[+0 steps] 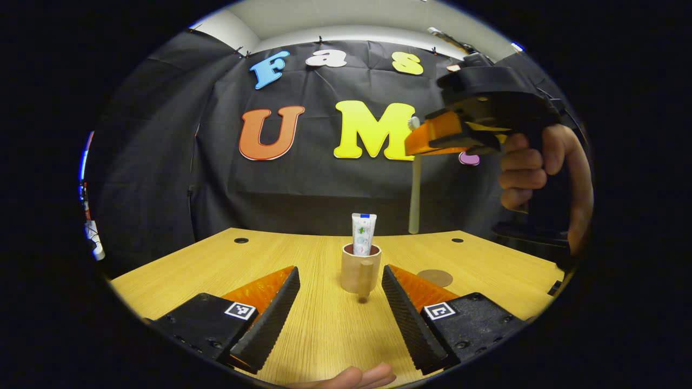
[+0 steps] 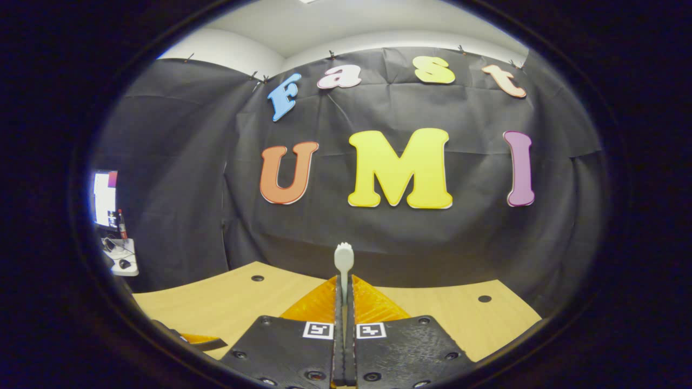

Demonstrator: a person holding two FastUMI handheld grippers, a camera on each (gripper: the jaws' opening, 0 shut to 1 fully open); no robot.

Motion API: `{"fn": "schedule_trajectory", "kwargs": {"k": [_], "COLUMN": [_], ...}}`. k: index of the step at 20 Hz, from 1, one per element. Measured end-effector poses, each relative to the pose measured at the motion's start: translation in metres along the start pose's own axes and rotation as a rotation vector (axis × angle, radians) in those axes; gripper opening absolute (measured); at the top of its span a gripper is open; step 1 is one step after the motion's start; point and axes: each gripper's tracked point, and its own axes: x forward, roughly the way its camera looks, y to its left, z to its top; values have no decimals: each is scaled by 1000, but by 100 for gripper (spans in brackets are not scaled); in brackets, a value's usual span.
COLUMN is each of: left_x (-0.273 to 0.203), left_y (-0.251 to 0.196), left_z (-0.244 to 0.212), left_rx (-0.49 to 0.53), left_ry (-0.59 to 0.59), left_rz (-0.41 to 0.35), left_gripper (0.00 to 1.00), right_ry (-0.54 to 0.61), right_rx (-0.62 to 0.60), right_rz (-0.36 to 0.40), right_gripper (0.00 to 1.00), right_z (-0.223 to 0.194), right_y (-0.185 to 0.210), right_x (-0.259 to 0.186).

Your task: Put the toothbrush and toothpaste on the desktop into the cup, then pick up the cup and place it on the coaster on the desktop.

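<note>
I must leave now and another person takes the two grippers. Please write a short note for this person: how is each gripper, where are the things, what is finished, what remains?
Right gripper: shut on the toothbrush, held high above the table; in the left gripper view the handle hangs down from it, to the right of the cup.
Left gripper: open, low over the table, fingers either side of the cup, not touching it.
Toothpaste: standing in the cup.
Coaster: bare, on the table right of the cup.
Done: toothpaste in.
Left: put the toothbrush into the cup, then set the cup on the coaster.
</note>
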Motion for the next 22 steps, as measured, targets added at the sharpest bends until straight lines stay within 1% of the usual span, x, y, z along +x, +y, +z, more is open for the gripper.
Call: {"fn": "schedule_trajectory", "kwargs": {"k": [2,4,8,12,14,16,17,19,20,21,22], "left_x": [-2,0,3,7,7,7,7,8,9,8,8], "left_y": [-3,0,4,7,6,5,3,0,0,0,-1], "left_z": [1,1,-7,-13,-15,-18,-17,-18,-20,-22,-23], "left_rx": [-5,-15,-48,-66,-74,-77,-76,-70,-68,-71,-74], "left_ry": [-8,-12,13,30,33,43,42,42,48,52,58], "left_rz": [-13,-10,-7,-8,-11,-14,-17,-23,-23,-24,-25], "left_gripper": [97,97,97,97,97,97,97,97,97,97,97], "right_ry": [-6,9,60,114,142,154,150,145,142,139,136], "right_rx": [-7,-8,39,41,64,60,57,52,46,41,30], "right_rz": [-13,-31,-39,-44,-36,-31,-27,-23,-35,-32,-32], "right_gripper": [1,2,2,2,3,2,7,48,57,58,66], "right_z": [3,-2,-18,-38,-46,-49,-48,-47,-47,-45,-44], "right_y": [5,8,13,11,12,11,11,10,6,7,7], "right_x": [23,44,79,94,96,95,94,93,90,87,85]}}
